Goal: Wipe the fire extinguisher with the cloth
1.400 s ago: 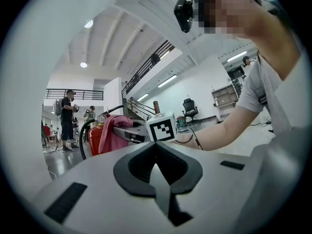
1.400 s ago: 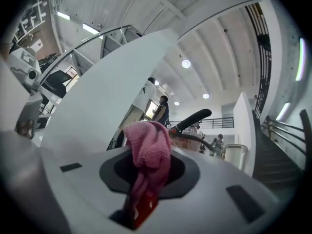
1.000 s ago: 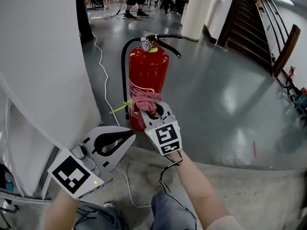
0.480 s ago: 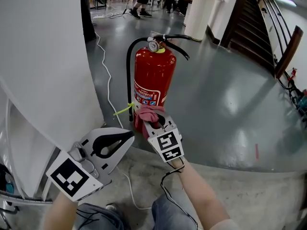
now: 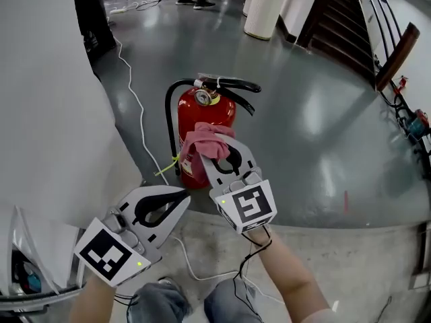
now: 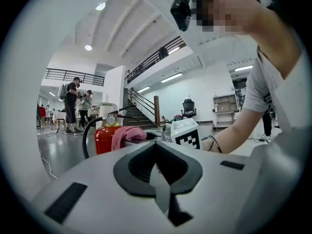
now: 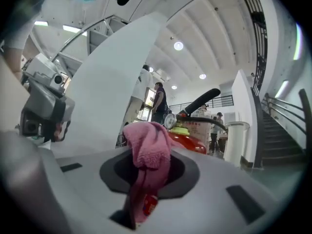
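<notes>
A red fire extinguisher (image 5: 199, 115) stands upright on the grey floor, with a black hose, black handle and a gauge (image 5: 202, 97) on top. My right gripper (image 5: 214, 152) is shut on a pink cloth (image 5: 206, 139), and the cloth lies against the near side of the extinguisher's upper body. In the right gripper view the cloth (image 7: 148, 152) bunches between the jaws, with the extinguisher (image 7: 191, 136) just behind. My left gripper (image 5: 176, 195) is shut and empty, low and to the left of the extinguisher (image 6: 104, 136), not touching it.
A large white curved wall (image 5: 47, 99) stands close on the left. A white cable (image 5: 138, 116) runs along the floor past the extinguisher. A concrete ledge (image 5: 350, 261) lies under my arms. A white column (image 5: 266, 9) and dark stairs (image 5: 343, 25) stand farther back; people stand far off.
My right gripper has carried the cloth up from the extinguisher's lower body to its upper part near the top. The head view has tilted further down. The left gripper stays put.
</notes>
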### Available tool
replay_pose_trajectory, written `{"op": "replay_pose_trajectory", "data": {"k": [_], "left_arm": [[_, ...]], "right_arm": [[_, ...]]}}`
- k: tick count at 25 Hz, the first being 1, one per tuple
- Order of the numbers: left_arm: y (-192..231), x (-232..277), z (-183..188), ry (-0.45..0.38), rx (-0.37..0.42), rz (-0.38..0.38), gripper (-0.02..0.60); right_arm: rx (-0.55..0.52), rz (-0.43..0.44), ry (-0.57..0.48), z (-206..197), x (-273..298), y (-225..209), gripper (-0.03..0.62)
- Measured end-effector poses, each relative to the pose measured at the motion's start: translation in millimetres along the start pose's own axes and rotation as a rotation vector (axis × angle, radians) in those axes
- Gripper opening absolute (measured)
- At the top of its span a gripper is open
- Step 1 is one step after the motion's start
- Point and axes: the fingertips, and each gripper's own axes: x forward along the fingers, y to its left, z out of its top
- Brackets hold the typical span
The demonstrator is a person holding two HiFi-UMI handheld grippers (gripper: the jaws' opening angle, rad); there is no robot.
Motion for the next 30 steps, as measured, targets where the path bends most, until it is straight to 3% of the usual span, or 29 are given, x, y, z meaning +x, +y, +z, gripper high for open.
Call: {"op": "replay_pose_trajectory", "data": {"k": [3, 6, 13, 19, 24, 30], "left_arm": [[-1, -6, 31, 0.011, 0.004, -0.004, 0.008], [-2, -14, 68, 0.008, -0.009, 0.003, 0.008], [-18, -43, 191, 0.002, -0.037, 0.073, 0.008], [-61, -58, 309, -0.046, -0.077, 0.108, 0.008], [-104, -63, 359, -0.090, -0.075, 0.108, 0.008], [-149, -74, 387, -0.105, -0.030, 0.105, 0.008]], "right_arm": [[0.051, -0.013, 0.028, 18, -5, -4, 0.078], [0.102, 0.001, 0.025, 62, -16, -6, 0.078], [0.140, 0.126, 0.024, 215, -70, 4, 0.078], [0.230, 0.178, 0.036, 335, -139, -10, 0.078], [0.277, 0.219, 0.032, 389, -190, -6, 0.080], [0.275, 0.240, 0.006, 423, -234, 4, 0.080]]}}
